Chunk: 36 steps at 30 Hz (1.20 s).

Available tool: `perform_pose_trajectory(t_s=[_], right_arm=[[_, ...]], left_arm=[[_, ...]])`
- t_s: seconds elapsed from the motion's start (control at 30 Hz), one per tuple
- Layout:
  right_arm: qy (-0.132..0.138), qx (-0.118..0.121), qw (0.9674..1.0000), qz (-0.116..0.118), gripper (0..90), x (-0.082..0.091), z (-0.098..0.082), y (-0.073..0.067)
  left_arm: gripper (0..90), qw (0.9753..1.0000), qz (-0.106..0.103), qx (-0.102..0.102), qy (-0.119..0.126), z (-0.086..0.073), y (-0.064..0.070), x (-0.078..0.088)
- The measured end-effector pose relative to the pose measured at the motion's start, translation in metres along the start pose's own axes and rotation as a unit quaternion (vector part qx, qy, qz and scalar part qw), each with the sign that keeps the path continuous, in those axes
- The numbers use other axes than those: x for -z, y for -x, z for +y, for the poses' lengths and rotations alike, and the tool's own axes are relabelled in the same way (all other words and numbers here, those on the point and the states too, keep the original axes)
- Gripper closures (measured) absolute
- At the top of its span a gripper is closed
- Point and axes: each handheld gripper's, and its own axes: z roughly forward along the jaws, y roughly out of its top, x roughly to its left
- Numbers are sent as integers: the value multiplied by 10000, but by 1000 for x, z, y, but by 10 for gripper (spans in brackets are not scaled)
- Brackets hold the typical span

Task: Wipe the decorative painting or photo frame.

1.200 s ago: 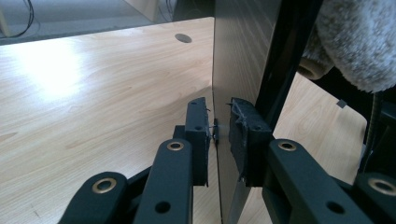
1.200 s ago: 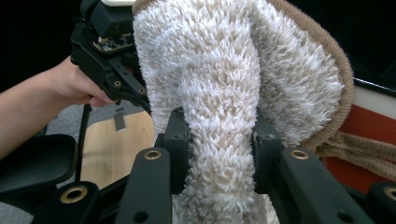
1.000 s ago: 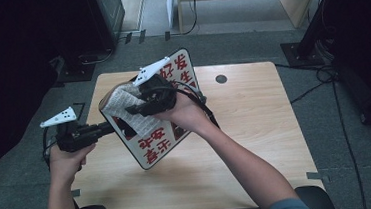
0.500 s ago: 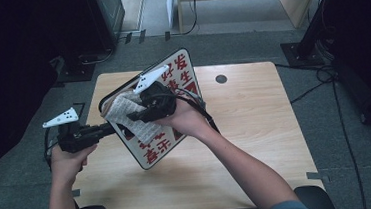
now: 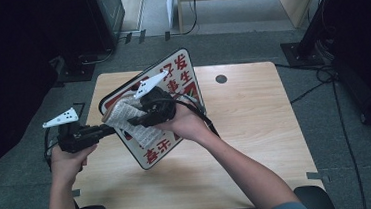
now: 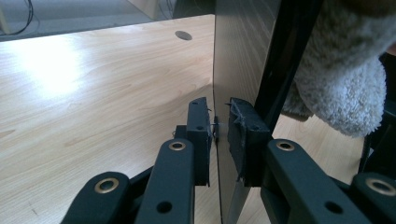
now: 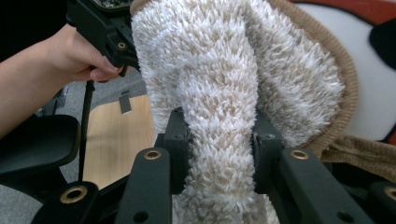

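Left gripper (image 5: 109,130) is clamped on the edge of the sign board (image 5: 185,92) — in the left gripper view (image 6: 217,133) both jaws pinch the thin panel (image 6: 238,56) from either side, board standing on edge and tilted above the wooden table (image 5: 255,129). From the high view the board is white with red characters and a dark rim, held up off the table over its left-centre area, lower corner near or on the surface, can't tell which. Right gripper (image 5: 133,121) is closed on a fluffy beige-white cloth (image 5: 129,120); right gripper view (image 7: 219,140) shows a fold of the towel (image 7: 219,84) squeezed between the two jaws, with a tan hemmed border on its right side. Cloth is pressed against the printed face of the board (image 7: 373,102) near its upper left part. In the right gripper view, the left hand (image 7: 65,60) shows in the background gripping its tool, next to the cloth. Right hand (image 5: 187,124) sits over the middle of the board. Table has a round cable hole (image 5: 221,78) near the far edge, well apart from the board — rest of the surface is bare wood
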Motion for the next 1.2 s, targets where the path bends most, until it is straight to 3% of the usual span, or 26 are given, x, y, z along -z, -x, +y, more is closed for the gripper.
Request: perform_pose_trajectory(t_s=[1.2], right_arm=[[-211,-66,9995,207,671,-19,-36,-2]], left_arm=[[793,10000,1,-4,-22,0,0,-1]])
